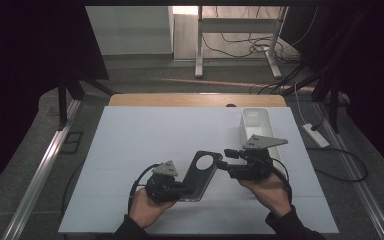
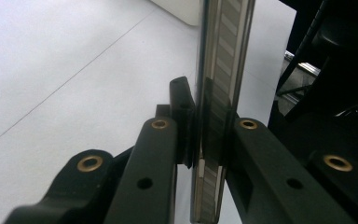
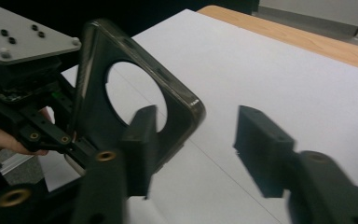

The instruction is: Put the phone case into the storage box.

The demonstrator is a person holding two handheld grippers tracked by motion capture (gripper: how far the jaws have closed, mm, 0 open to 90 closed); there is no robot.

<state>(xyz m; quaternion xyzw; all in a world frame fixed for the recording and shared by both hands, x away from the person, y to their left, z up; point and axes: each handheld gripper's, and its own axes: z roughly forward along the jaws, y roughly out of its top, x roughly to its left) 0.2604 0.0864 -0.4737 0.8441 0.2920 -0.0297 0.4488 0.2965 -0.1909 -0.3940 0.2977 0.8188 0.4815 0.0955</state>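
Observation:
A dark, flat phone case [image 1: 203, 175] with a large round hole is held up off the white table sheet [image 1: 140, 135]. My left gripper [image 1: 185, 189] is shut on its lower end. In the left gripper view the case [image 2: 221, 70] stands edge-on, clamped between the two jaws of that gripper [image 2: 209, 133]. My right gripper [image 1: 225, 159] is open, just right of the case's upper corner. In the right gripper view the case [image 3: 95, 98] rises at the left, the open right gripper [image 3: 198, 140] has its left jaw in front of the case's corner, and the left gripper [image 3: 58, 137] grips the bottom.
A white rectangular bin [image 1: 256, 125] stands at the back right of the sheet, just behind my right hand. A wooden table edge [image 1: 180, 100] runs along the far side. Cables and a power strip [image 1: 315, 135] lie on the floor to the right.

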